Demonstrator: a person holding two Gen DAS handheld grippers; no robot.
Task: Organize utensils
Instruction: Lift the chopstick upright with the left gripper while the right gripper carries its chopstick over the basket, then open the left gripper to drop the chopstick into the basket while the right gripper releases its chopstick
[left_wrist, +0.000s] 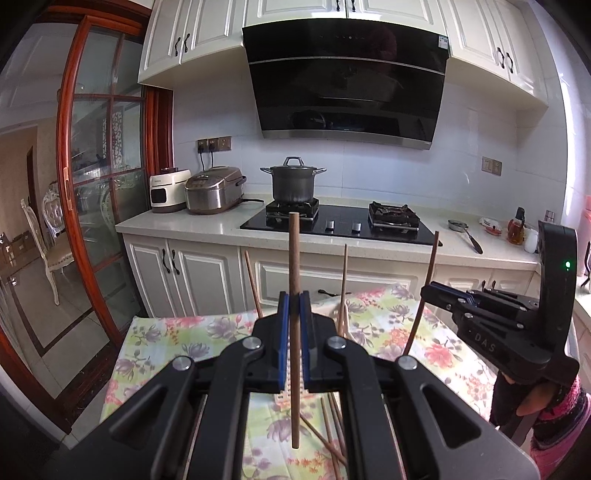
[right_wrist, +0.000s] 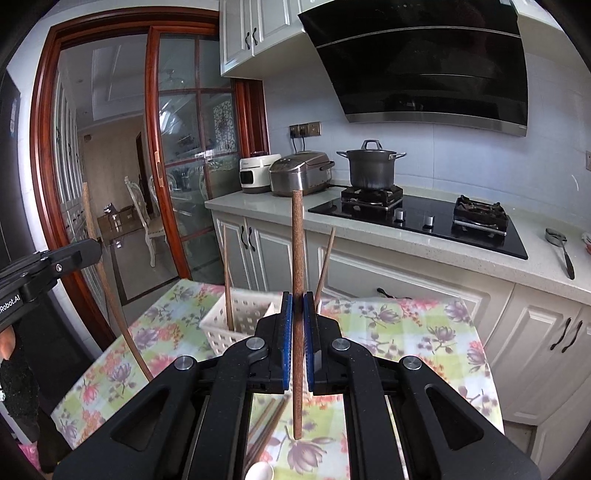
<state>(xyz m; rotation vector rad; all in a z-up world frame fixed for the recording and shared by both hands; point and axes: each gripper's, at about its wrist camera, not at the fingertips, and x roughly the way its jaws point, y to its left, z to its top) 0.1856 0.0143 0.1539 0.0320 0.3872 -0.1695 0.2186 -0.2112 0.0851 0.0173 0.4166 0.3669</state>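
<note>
Closest to my left wrist camera, my left gripper is clamped on a brown chopstick, its blue pads pressing the stick from both sides; the stick stands upright, one end rising in front of the stove, the other hanging above the floral cloth on the worktop; loose chopsticks lie on the cloth below; two more chopsticks stand tilted beyond my fingers; to the right my right gripper holds a second chopstick, which looks curved in the lens.

From my right wrist camera, my right gripper is closed on that second chopstick, upright between the pads; just behind them sits a white slotted basket on the cloth, with one chopstick standing in it and another leaning at its right side; more sticks lie flat under the gripper; at the left edge my left gripper carries its chopstick.
</note>
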